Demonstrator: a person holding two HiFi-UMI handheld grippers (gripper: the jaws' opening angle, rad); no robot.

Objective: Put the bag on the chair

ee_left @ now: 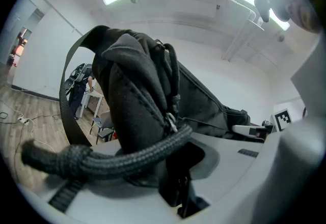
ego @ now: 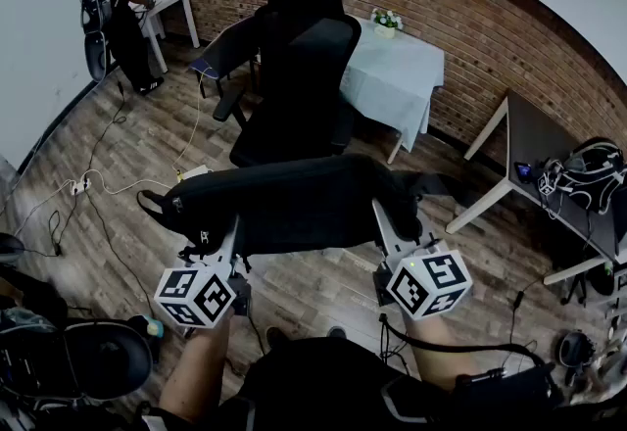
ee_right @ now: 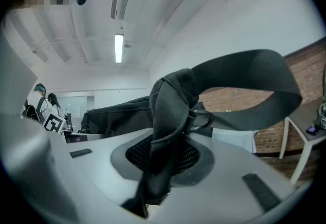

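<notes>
Bag [ego: 294, 204], long and black, hangs level before you. Your left gripper [ego: 233, 235] pinches its left end, your right gripper [ego: 384, 223] its right end, both narrowly parted. The office chair [ego: 299, 76] stands beyond.

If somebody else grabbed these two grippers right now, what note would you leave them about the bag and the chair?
Left gripper: shut on the left end of the long black fabric bag.
Right gripper: shut on the bag's right end.
Bag: held up off the floor between both grippers, in front of the black office chair, not on it yet.
Done: bag lifted.
Left: carry it forward, lay it on the chair seat, open both grippers.
</notes>
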